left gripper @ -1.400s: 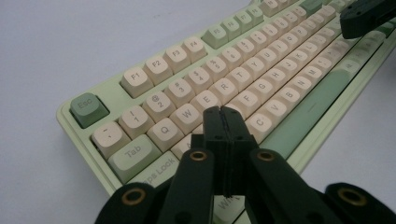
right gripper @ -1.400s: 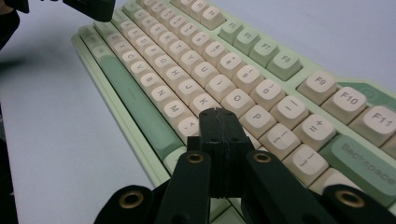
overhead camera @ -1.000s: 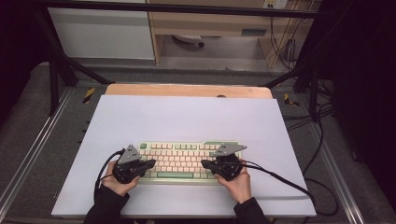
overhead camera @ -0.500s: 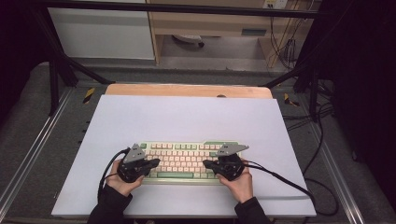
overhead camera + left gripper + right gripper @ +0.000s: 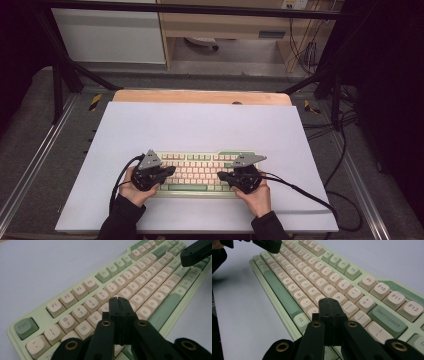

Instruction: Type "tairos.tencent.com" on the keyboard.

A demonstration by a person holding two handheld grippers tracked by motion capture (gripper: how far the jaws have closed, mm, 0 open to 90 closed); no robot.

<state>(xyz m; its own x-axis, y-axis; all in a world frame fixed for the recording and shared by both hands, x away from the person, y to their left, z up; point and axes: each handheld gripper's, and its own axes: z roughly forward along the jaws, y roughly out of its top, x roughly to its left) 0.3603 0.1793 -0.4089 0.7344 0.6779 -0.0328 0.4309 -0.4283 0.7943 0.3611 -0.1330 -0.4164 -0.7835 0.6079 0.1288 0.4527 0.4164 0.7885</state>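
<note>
Left gripper [image 5: 170, 171] has edged slightly right over the keyboard [image 5: 200, 170]; right gripper [image 5: 223, 176] is unmoved. Both jaws pressed together, empty, poised as if to tap keys.
</note>
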